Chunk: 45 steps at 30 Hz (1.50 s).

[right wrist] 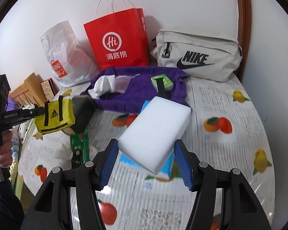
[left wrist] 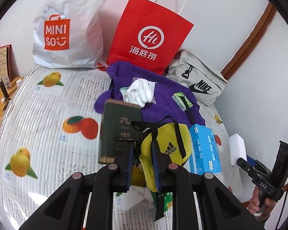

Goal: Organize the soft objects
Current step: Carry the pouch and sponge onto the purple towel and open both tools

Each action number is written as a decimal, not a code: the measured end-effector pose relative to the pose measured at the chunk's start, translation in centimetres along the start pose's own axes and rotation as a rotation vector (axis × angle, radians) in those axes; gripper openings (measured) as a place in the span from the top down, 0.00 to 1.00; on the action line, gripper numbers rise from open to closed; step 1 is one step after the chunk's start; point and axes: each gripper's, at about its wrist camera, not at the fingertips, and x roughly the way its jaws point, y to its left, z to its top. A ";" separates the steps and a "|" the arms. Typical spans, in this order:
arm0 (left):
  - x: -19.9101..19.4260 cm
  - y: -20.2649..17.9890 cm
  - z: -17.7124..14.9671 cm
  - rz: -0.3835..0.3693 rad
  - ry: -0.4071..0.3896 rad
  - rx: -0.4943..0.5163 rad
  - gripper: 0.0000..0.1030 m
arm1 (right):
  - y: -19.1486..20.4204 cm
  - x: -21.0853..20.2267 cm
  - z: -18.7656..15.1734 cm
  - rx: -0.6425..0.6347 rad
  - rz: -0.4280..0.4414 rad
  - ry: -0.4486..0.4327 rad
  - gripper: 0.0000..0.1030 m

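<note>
My left gripper (left wrist: 143, 146) is shut on a yellow Adidas pouch (left wrist: 169, 143) with black straps and holds it clear of the table. The right wrist view shows this pouch (right wrist: 55, 117) hanging at the far left. My right gripper (right wrist: 146, 143) is shut on a white sponge block (right wrist: 155, 130), which is tilted and lifted above a blue tissue pack (right wrist: 163, 166). On the table behind lies a purple towel (left wrist: 153, 95) with white gloves in a clear bag (left wrist: 140, 94) on it.
A dark green book (left wrist: 119, 132) lies by the towel, and a small green box (right wrist: 162, 82) on it. A white Miniso bag (left wrist: 67, 30), a red paper bag (left wrist: 149, 36) and a grey Nike bag (right wrist: 197, 57) stand along the wall. The fruit-print tablecloth (right wrist: 230, 105) covers the table.
</note>
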 end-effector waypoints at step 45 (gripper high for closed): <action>18.2 -1.7 11.7 0.135 0.145 0.084 0.83 | 0.9 19.1 13.1 -0.045 0.069 0.141 0.43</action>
